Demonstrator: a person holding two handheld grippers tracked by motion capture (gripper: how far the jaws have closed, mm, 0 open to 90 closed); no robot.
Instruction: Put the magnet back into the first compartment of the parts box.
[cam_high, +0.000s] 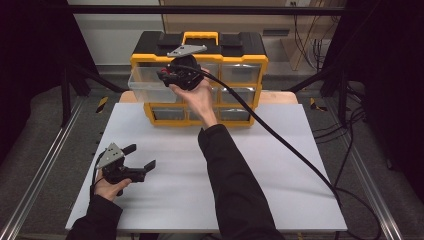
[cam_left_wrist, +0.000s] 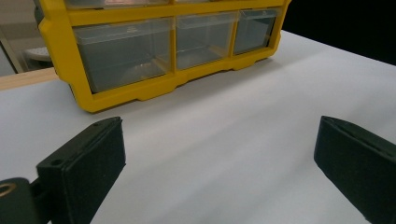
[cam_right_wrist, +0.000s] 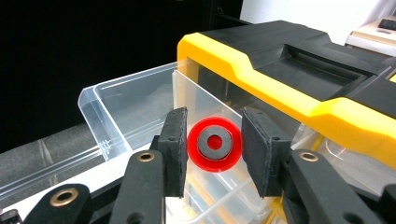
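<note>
Gripping a round red wheel (cam_right_wrist: 214, 144) with grey hub, right tool (cam_right_wrist: 214, 147) clamped, left tool (cam_left_wrist: 219, 163) wide.

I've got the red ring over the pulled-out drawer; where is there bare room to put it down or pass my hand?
The pulled-out clear drawer looks bare under the red ring held by the right gripper. The white tabletop is free between the yellow organizer and the near edge, right of the forearm. It is tighter near the left gripper at the near left.
</note>
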